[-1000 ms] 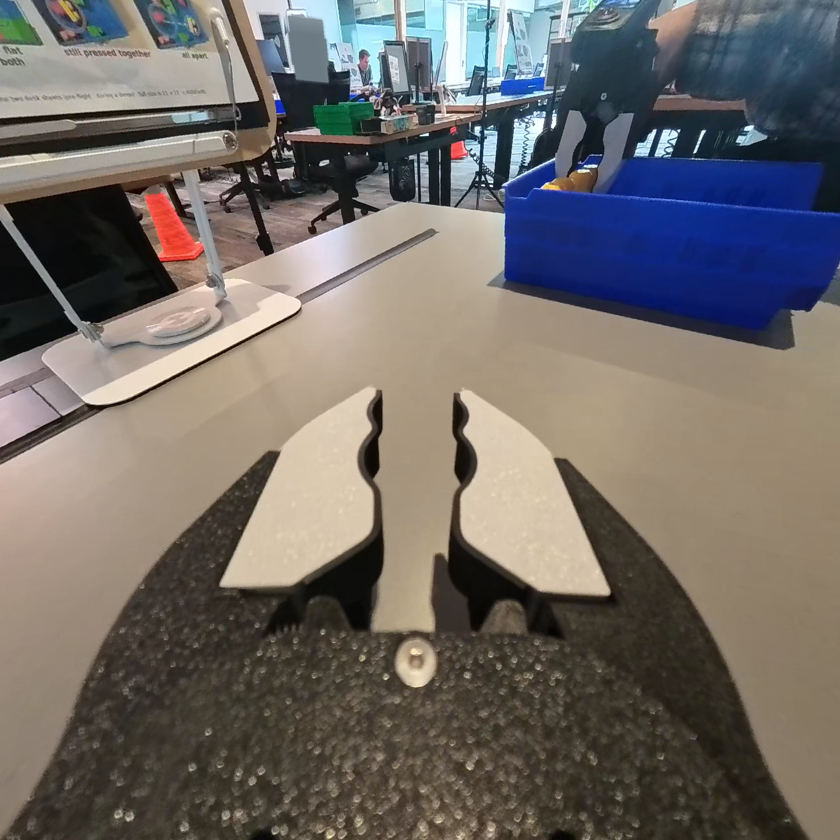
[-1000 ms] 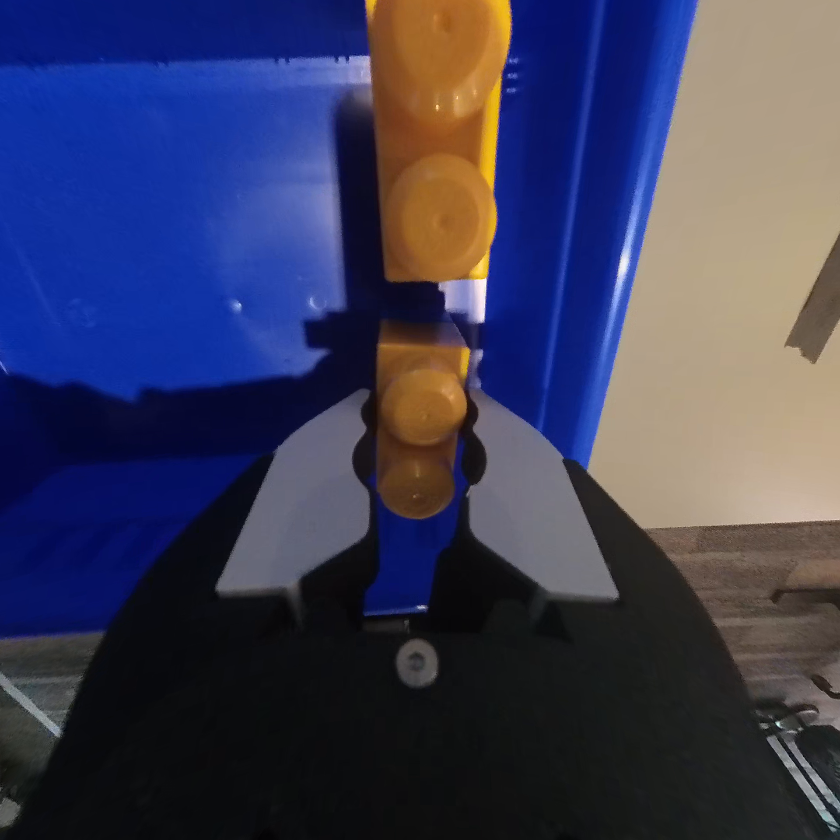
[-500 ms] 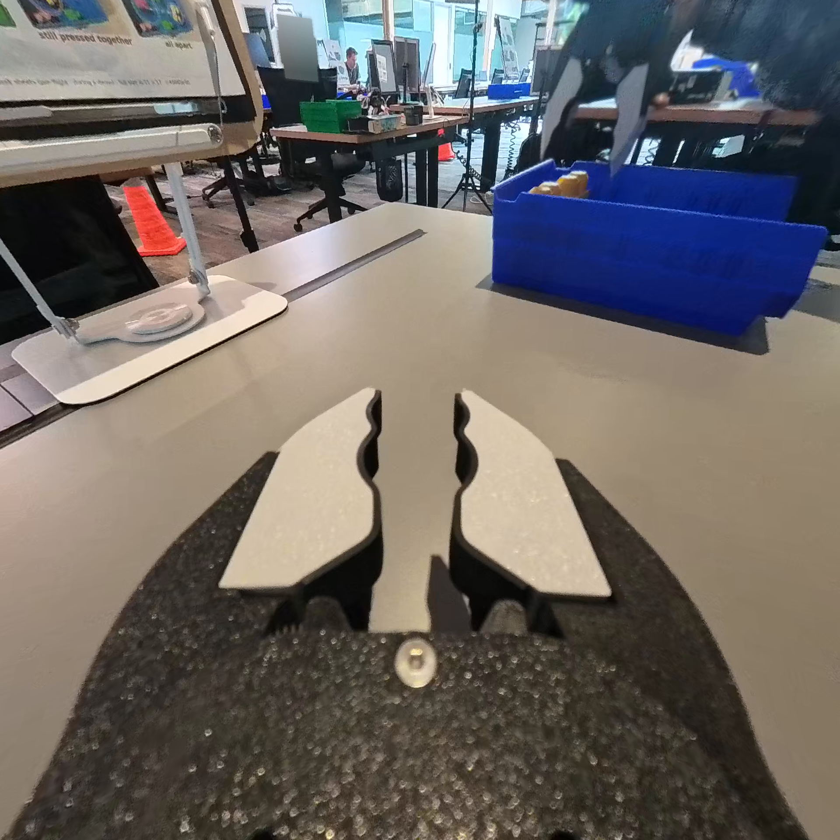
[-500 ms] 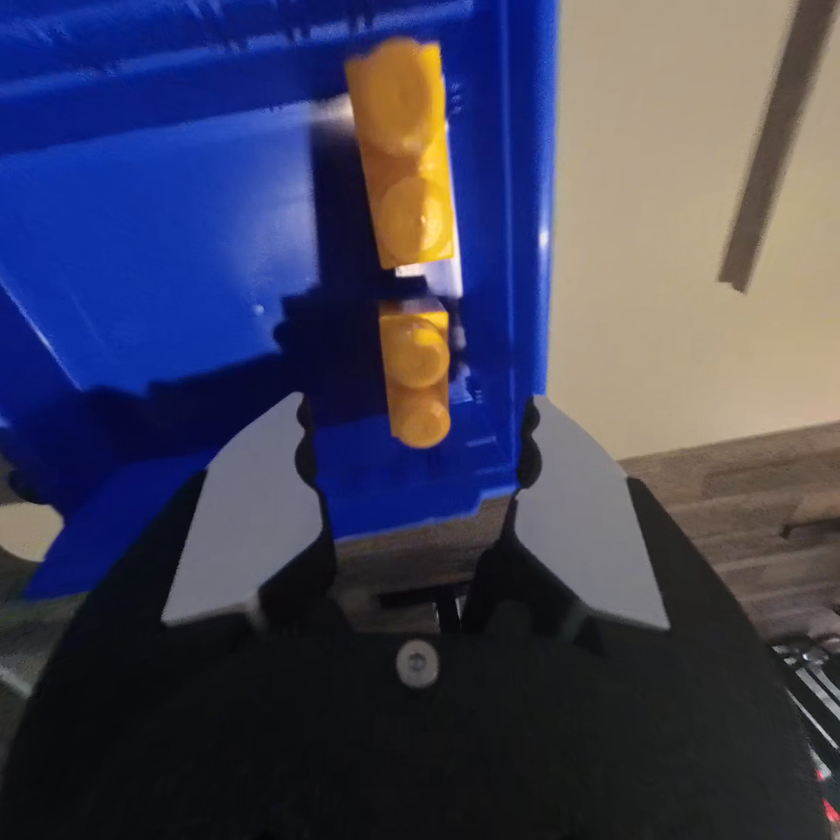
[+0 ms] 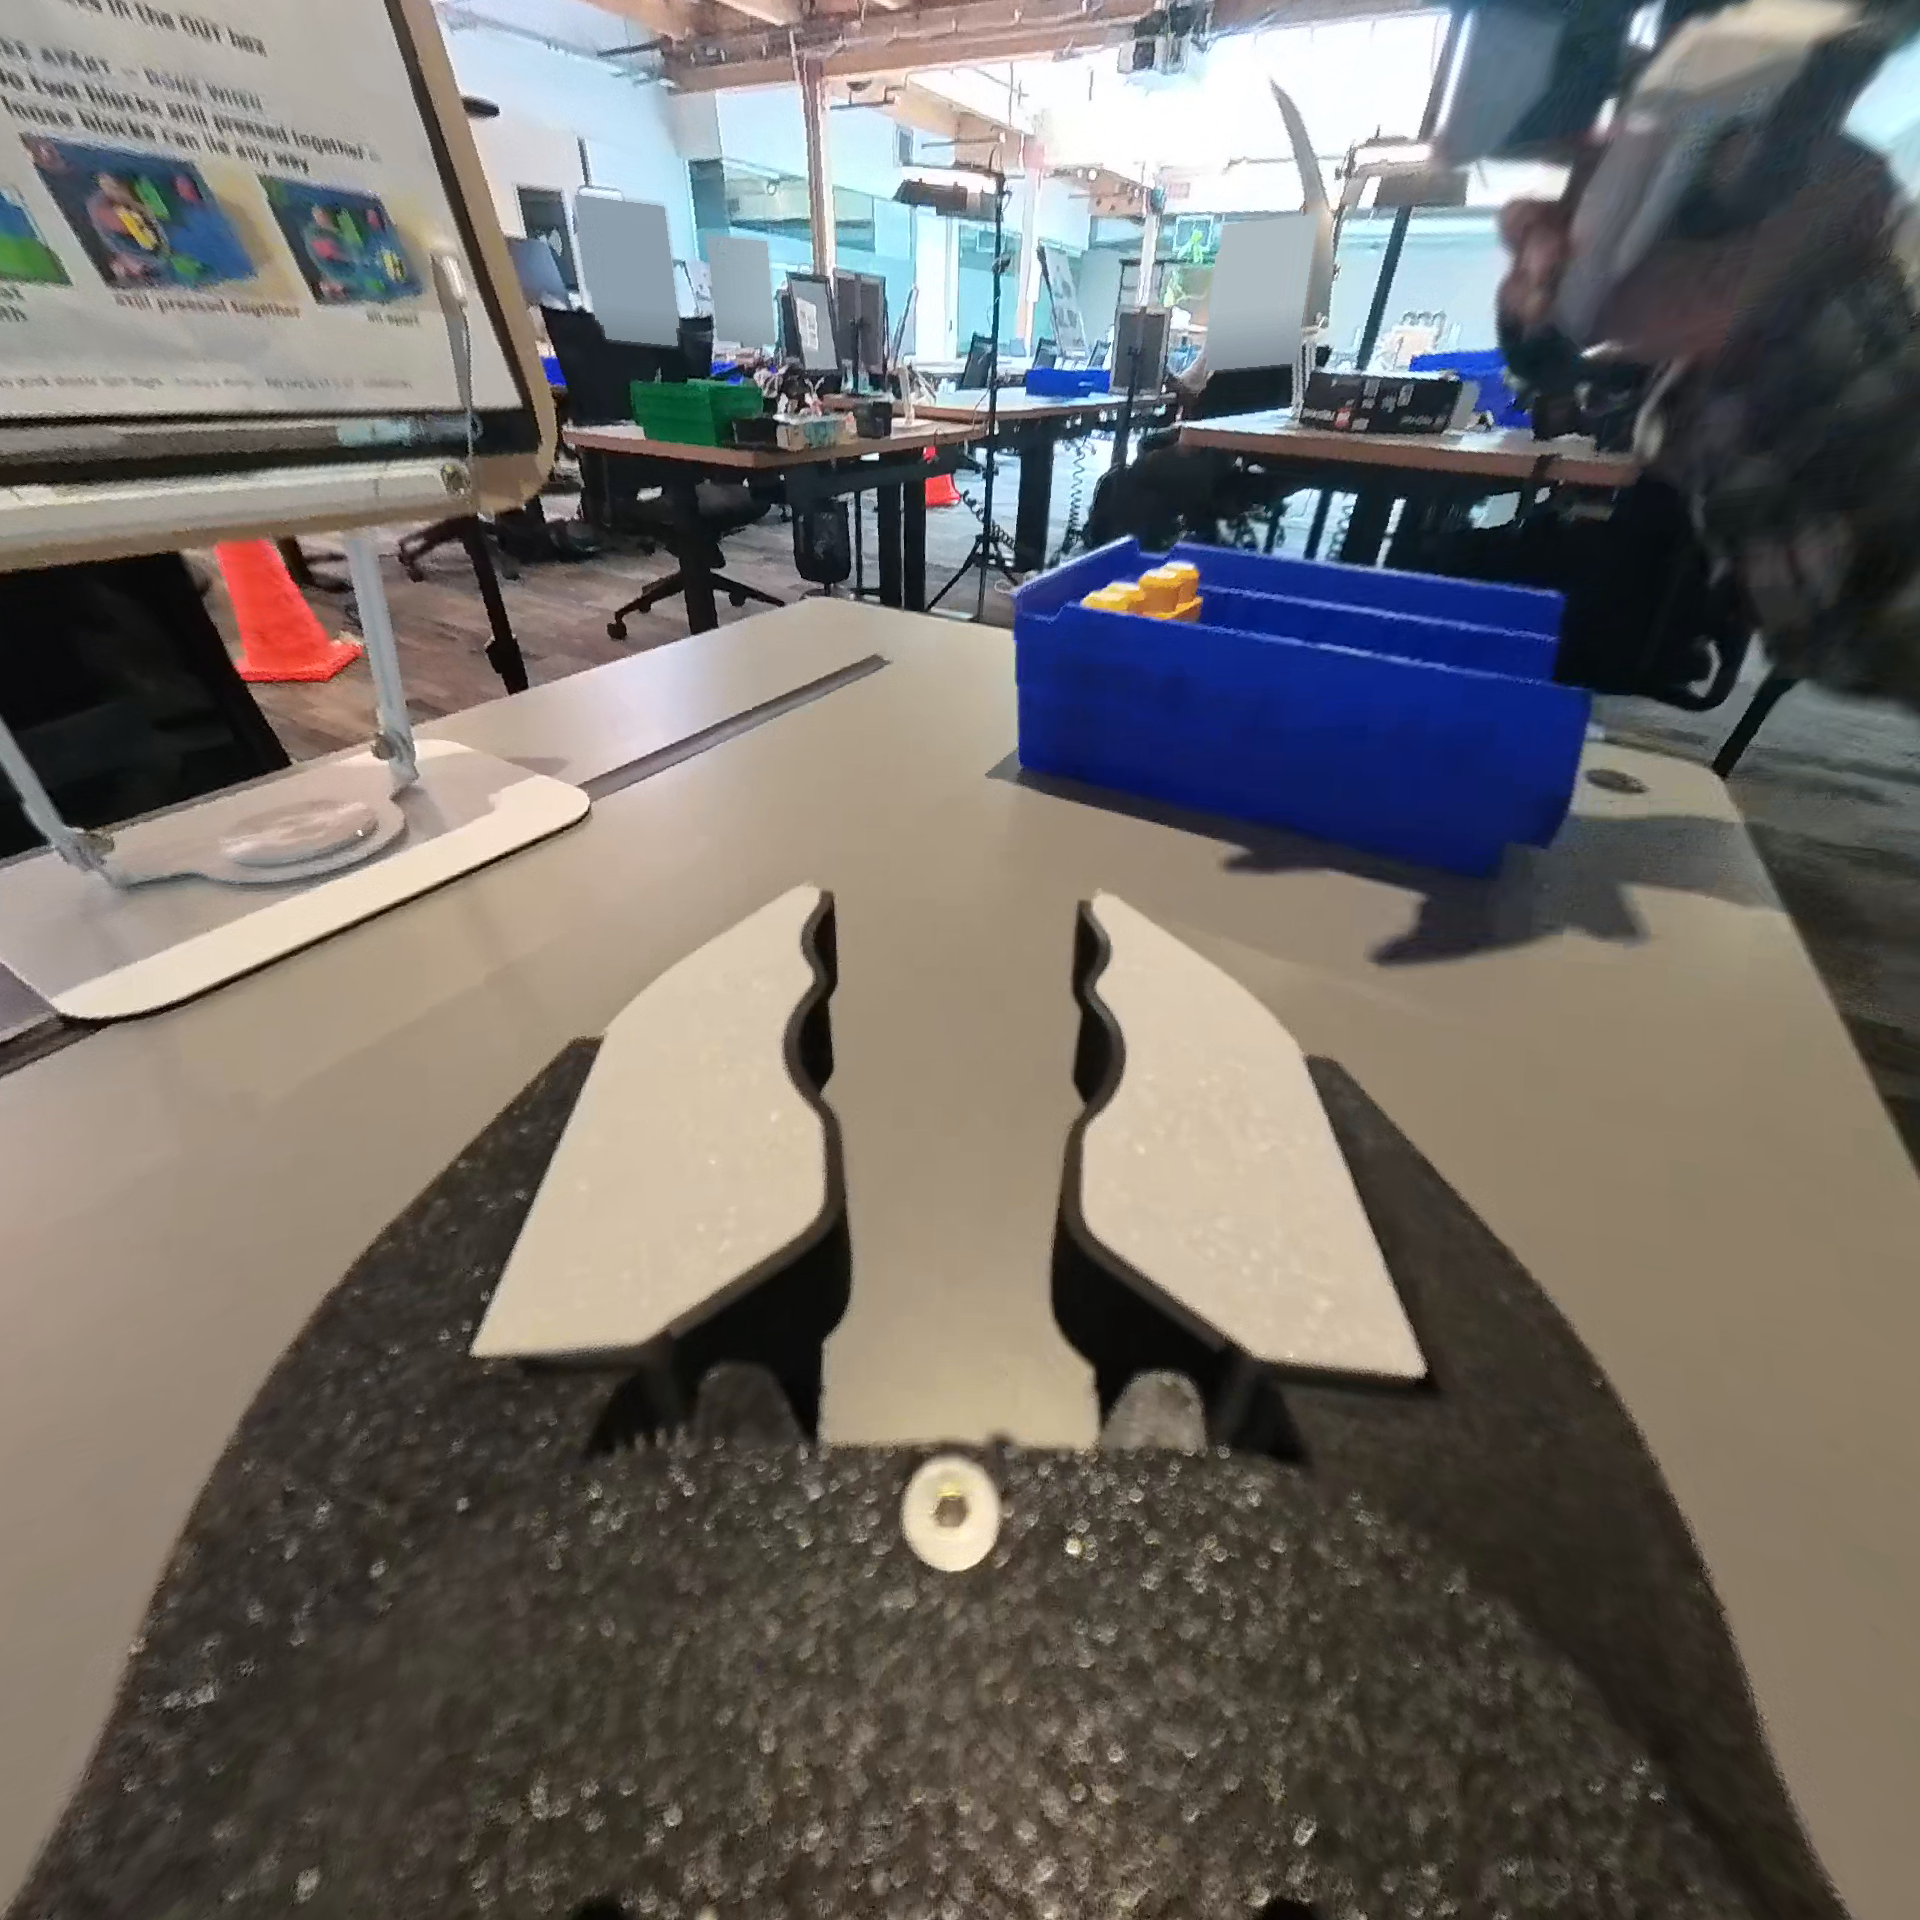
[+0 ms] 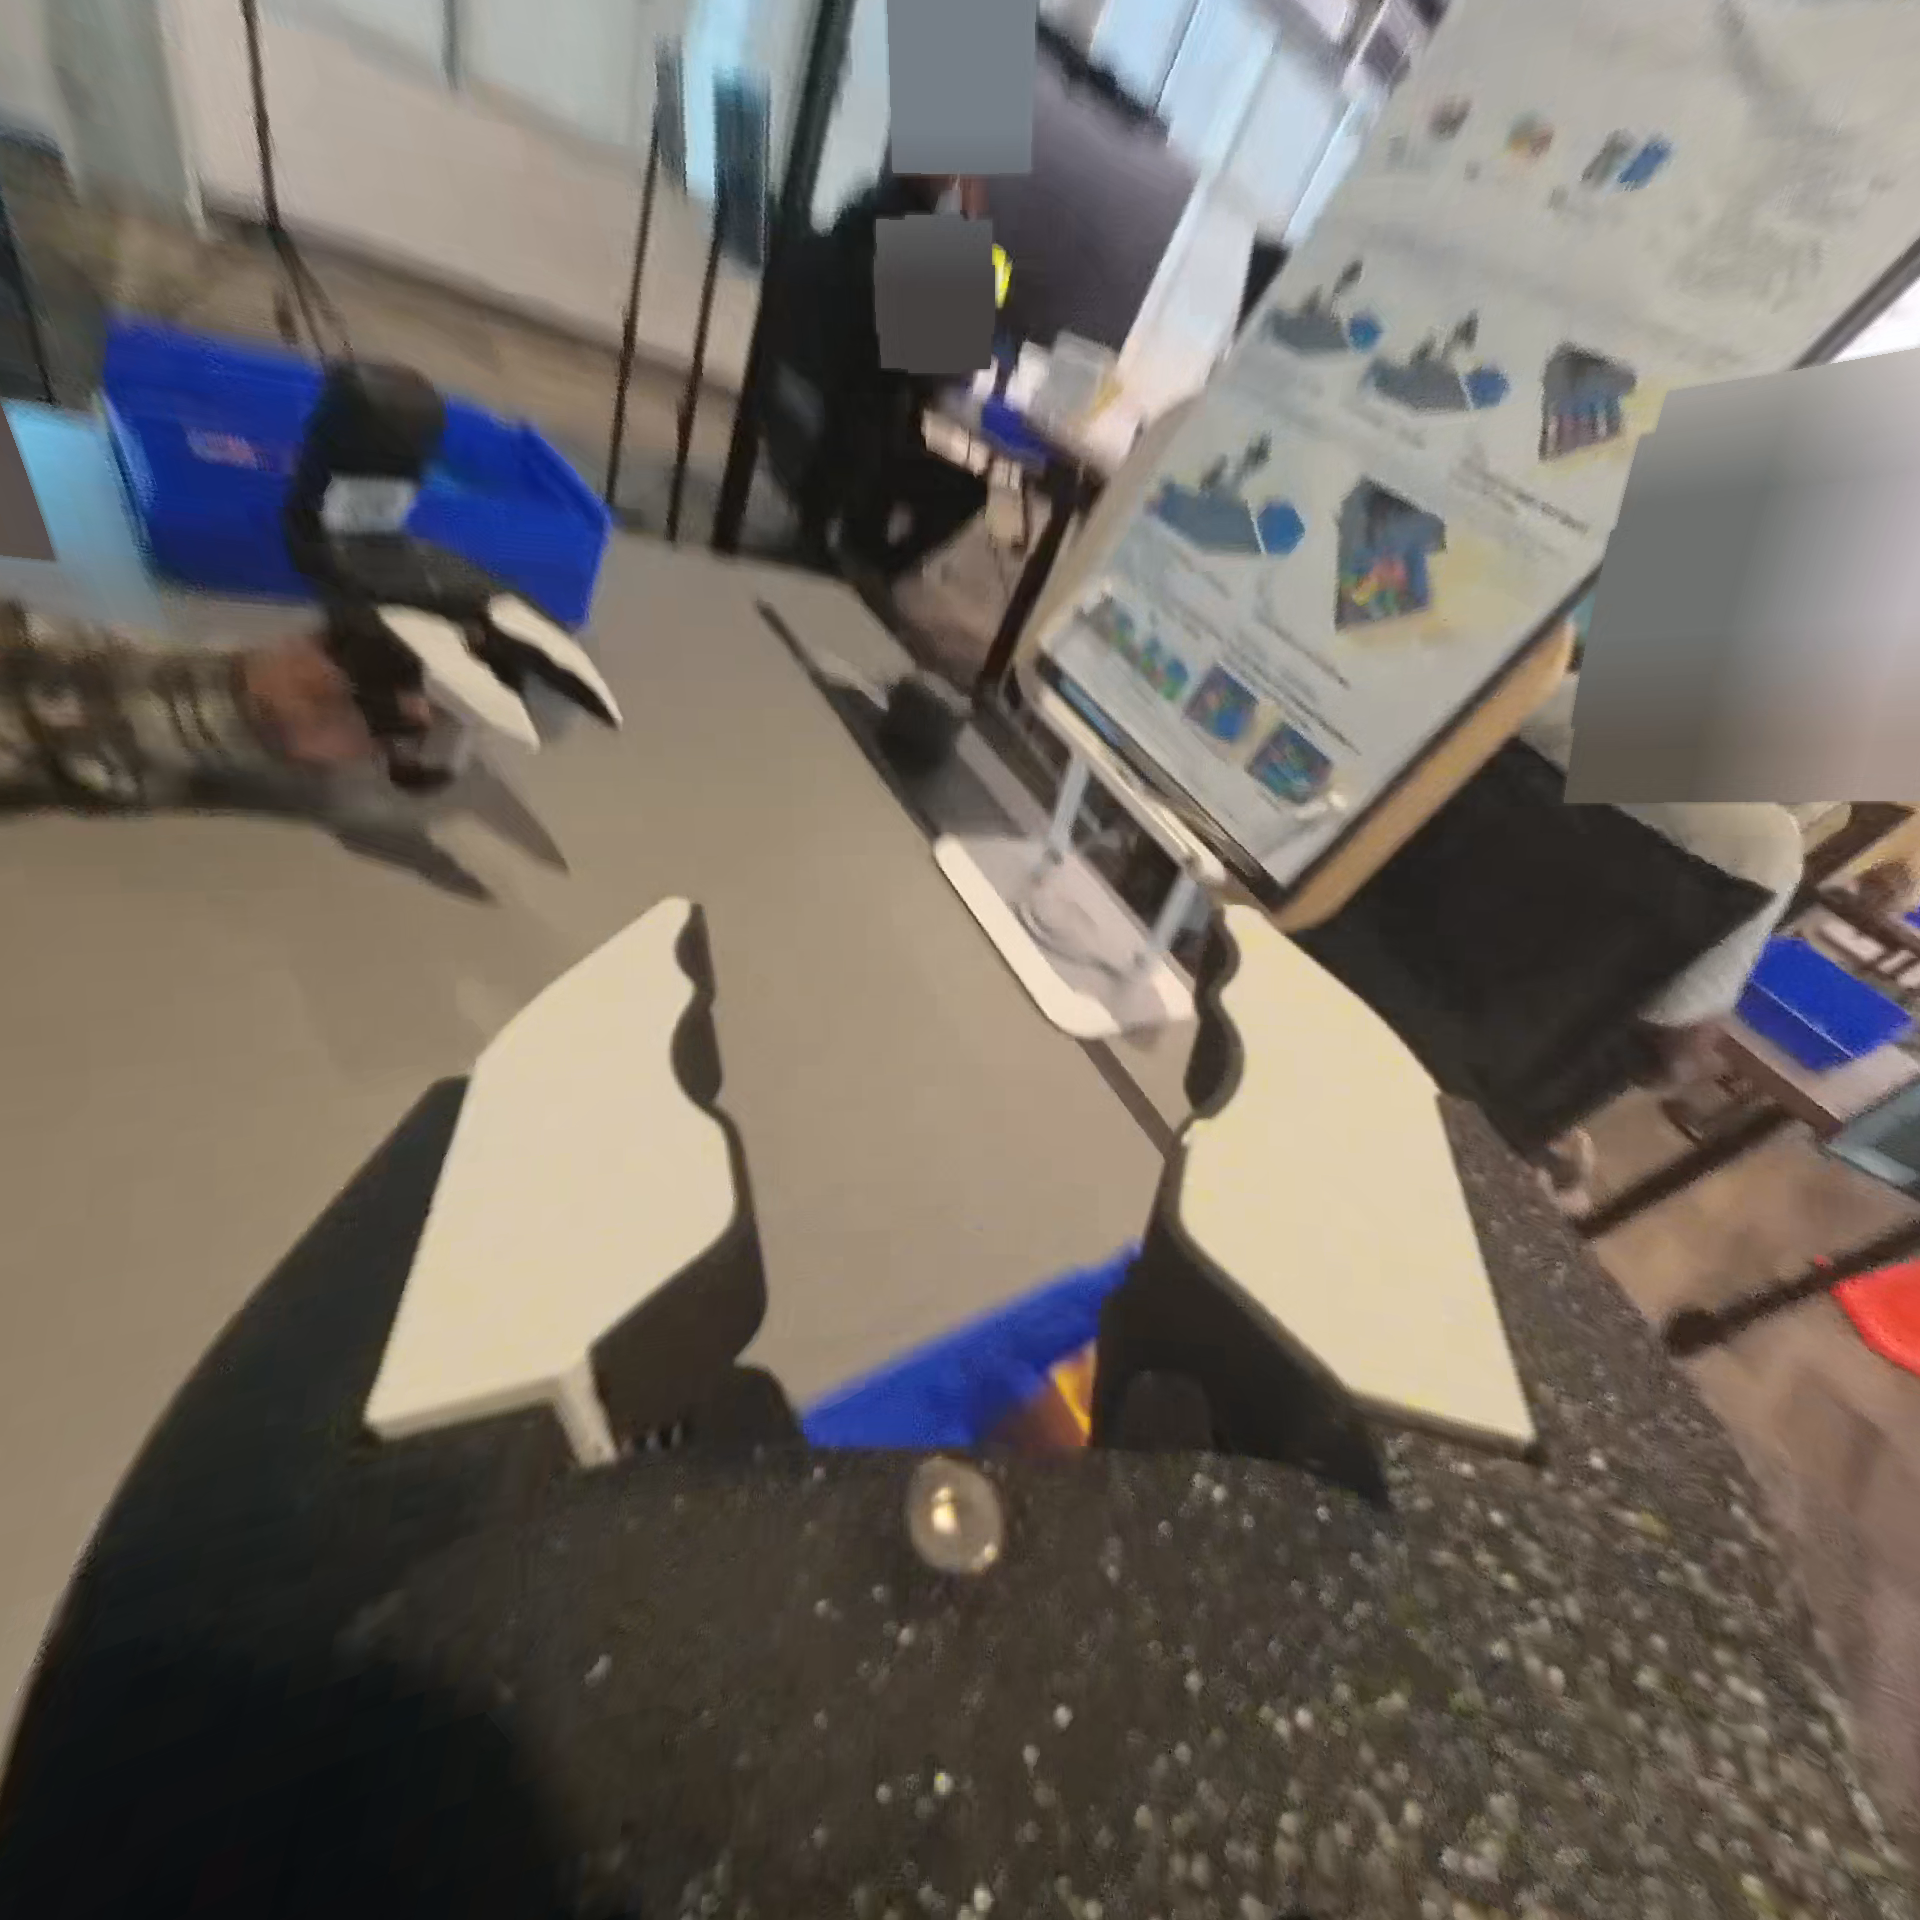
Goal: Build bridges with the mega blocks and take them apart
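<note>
Two yellow mega blocks (image 5: 1143, 597) lie in the far left corner of a blue bin (image 5: 1288, 748) on the grey table (image 5: 1039, 810). My left gripper (image 5: 956, 935) is open and empty, low over the table in front of the bin. My right gripper (image 6: 956, 925) is wide open and empty, held above the bin and facing across the table. A bin corner (image 6: 935, 1371) and a bit of yellow block (image 6: 1065, 1403) show between its fingers. The left gripper also shows in the right wrist view (image 6: 571, 727), blurred.
An instruction board on a stand with a white base (image 5: 312, 862) stands at the table's left; it also shows in the right wrist view (image 6: 1351, 520). A groove (image 5: 727, 717) runs along the table. A second blue bin (image 6: 208, 468) sits beyond the left gripper. A person's sleeve (image 5: 1818, 416) is at the upper right. My hands' fingertips stand some 35 cm from each other.
My right gripper opened, let go of the yellow block in the bin, rose and swung round to face the table. My left gripper opened a little wider and rose slightly.
</note>
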`<action>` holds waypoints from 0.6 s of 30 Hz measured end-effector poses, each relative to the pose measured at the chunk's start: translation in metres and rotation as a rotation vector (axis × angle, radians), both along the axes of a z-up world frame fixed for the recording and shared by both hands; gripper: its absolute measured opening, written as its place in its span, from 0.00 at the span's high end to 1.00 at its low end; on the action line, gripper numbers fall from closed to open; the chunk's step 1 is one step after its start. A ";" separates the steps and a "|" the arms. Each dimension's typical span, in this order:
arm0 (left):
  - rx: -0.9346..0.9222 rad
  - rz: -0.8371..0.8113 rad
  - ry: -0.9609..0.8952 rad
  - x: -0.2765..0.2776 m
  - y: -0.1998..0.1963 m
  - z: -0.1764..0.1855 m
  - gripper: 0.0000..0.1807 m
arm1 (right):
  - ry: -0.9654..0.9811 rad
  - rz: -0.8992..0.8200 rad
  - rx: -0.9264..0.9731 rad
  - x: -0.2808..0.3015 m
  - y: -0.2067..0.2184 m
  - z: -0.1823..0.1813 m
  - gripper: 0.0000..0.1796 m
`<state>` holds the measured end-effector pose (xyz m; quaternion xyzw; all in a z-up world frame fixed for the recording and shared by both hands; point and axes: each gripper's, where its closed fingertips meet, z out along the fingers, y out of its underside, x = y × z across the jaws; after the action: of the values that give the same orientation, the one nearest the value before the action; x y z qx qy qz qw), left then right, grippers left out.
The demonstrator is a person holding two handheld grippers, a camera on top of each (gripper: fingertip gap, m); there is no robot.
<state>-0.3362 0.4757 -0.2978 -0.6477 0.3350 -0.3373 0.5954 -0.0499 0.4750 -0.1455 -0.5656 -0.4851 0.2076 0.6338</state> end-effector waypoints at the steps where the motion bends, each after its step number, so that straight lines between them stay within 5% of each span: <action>1: 0.006 0.001 -0.011 -0.002 -0.004 0.004 0.75 | 0.073 0.013 0.003 -0.014 -0.009 -0.008 0.49; 7: 0.080 0.027 -0.051 -0.024 -0.043 0.030 0.74 | 0.427 0.150 -0.040 -0.084 -0.035 -0.048 0.55; 13: 0.134 0.115 0.027 -0.075 -0.086 0.060 0.72 | 0.427 0.234 -0.117 -0.135 -0.028 -0.083 0.55; 18: 0.097 0.429 0.280 -0.201 -0.105 0.088 0.67 | 0.317 0.248 -0.142 -0.165 -0.022 -0.115 0.55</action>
<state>-0.5371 0.3703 -0.2097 -0.7148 0.2850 -0.0939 0.6316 -0.2144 0.4526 -0.2608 -0.5050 -0.4295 0.4040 0.6303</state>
